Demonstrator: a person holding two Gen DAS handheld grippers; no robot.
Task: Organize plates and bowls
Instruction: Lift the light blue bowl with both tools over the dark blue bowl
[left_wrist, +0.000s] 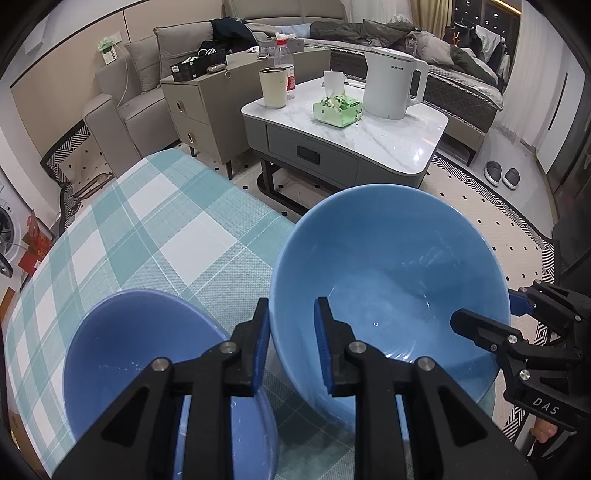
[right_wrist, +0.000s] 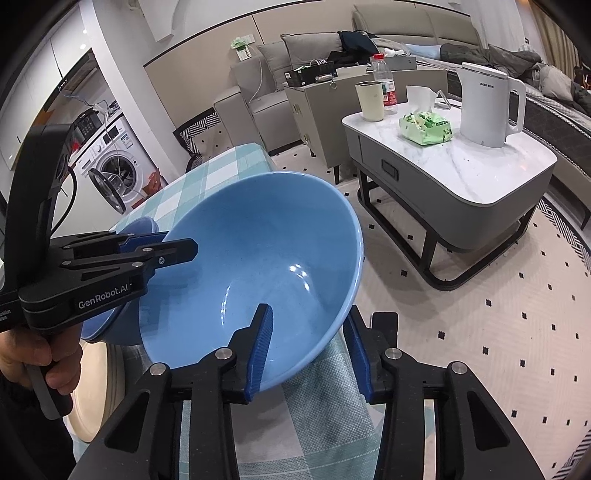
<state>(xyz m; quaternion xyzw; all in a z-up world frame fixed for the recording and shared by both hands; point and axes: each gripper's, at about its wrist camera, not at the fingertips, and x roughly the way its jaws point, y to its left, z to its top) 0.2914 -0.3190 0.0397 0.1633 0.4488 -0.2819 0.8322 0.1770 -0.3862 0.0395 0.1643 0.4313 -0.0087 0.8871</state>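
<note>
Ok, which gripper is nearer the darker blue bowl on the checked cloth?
Left. The left gripper grips the lighter blue bowl at the rim right beside the darker blue bowl. The right gripper straddles the opposite rim, farther away.

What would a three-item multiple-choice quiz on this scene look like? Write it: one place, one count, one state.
1. The white kettle stands on: A the coffee table; B the checked cloth; C the floor.
2. Blue bowls in view: A one; B two; C three.
3. The large bowl is: A flat; B upside down; C tilted.
Key: A, it sits on the marble top; B, the large bowl and a small bowl; C, the left hand-held gripper holds its rim raised.
</note>
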